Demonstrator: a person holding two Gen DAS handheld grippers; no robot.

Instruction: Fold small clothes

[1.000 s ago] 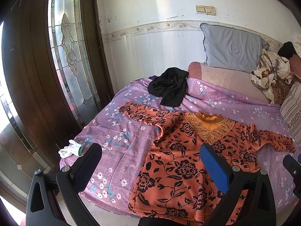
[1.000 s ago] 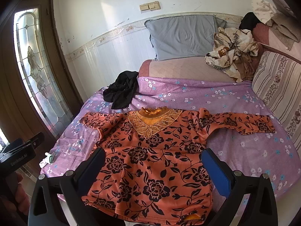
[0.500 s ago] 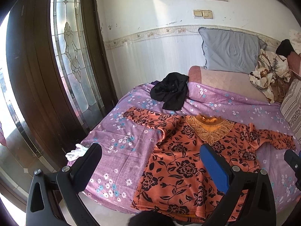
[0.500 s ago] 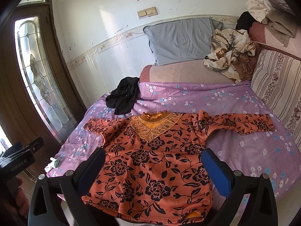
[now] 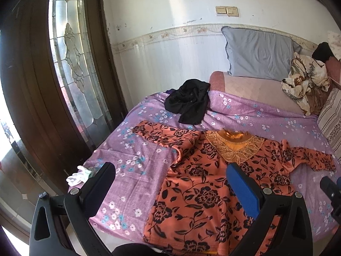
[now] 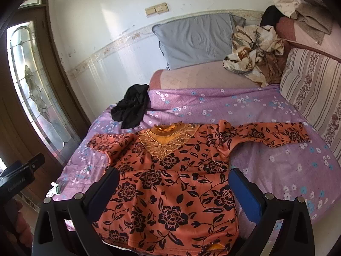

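Note:
An orange top with black flowers [image 5: 204,183] lies spread flat on the purple floral bedspread [image 5: 132,149], neck with gold lace away from me, both sleeves out to the sides. It also shows in the right wrist view [image 6: 170,177]. My left gripper [image 5: 170,183] is open and empty, held back from the bed edge above the top's hem and the bedspread to its left. My right gripper [image 6: 173,185] is open and empty, above the top's lower half.
A crumpled black garment [image 5: 188,101] lies beyond the top near the bed's far left. A grey pillow [image 5: 257,57] and a patterned blanket heap [image 5: 304,85] sit at the back. A white glove [image 5: 77,176] lies at the bed's left edge. A wooden glass door [image 5: 70,64] stands left.
Both grippers have pulled back and risen a little from the bed, so the top looks smaller and farther. Both stay open. The top has not moved.

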